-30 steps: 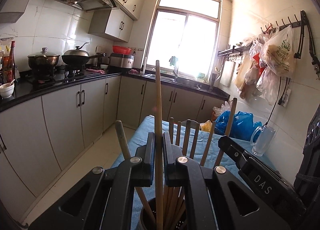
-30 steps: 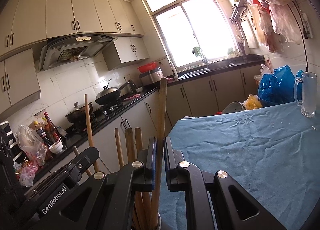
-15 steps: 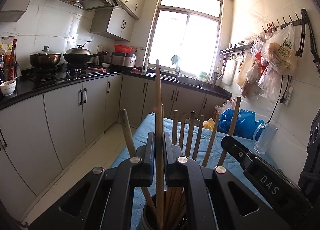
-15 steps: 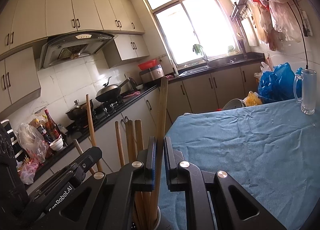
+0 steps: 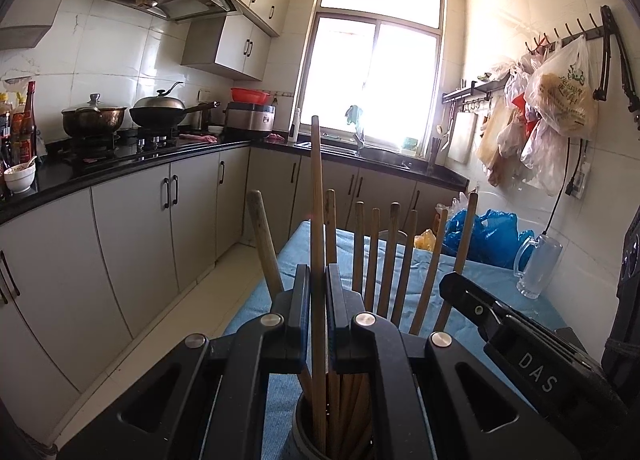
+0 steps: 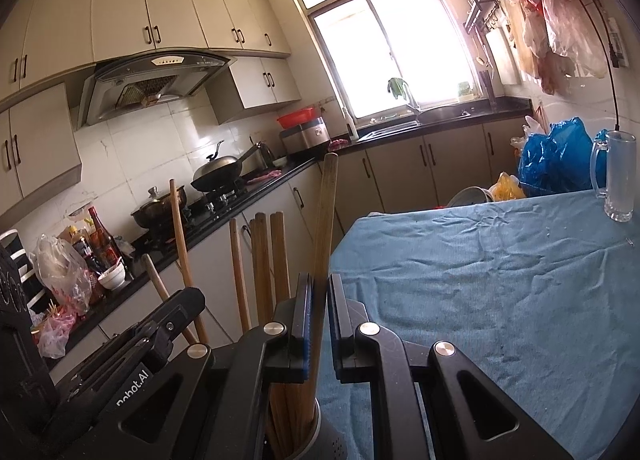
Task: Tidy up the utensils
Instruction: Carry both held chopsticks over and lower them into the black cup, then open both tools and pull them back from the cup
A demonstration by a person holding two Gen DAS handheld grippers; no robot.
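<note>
A dark round holder (image 5: 298, 430) full of several wooden chopsticks (image 5: 384, 260) stands on the blue tablecloth (image 6: 500, 280), right under both grippers. My left gripper (image 5: 318, 280) is shut on one tall chopstick (image 5: 317, 200) whose lower end is inside the holder. My right gripper (image 6: 319, 292) is shut on another chopstick (image 6: 326, 220), which also reaches down into the holder (image 6: 316, 426). The right gripper's body (image 5: 520, 348) shows at the right of the left wrist view; the left gripper's body (image 6: 132, 344) shows at the left of the right wrist view.
A glass mug (image 6: 618, 176) stands at the table's far right, with blue plastic bags (image 6: 560, 156) behind it. A kitchen counter (image 5: 132, 164) with pots runs along the left. Bags hang on the right wall (image 5: 556, 100).
Both grippers have sunk a little lower with their chopsticks, so the chopsticks in the holder stand taller in both views. Both grips are unchanged.
</note>
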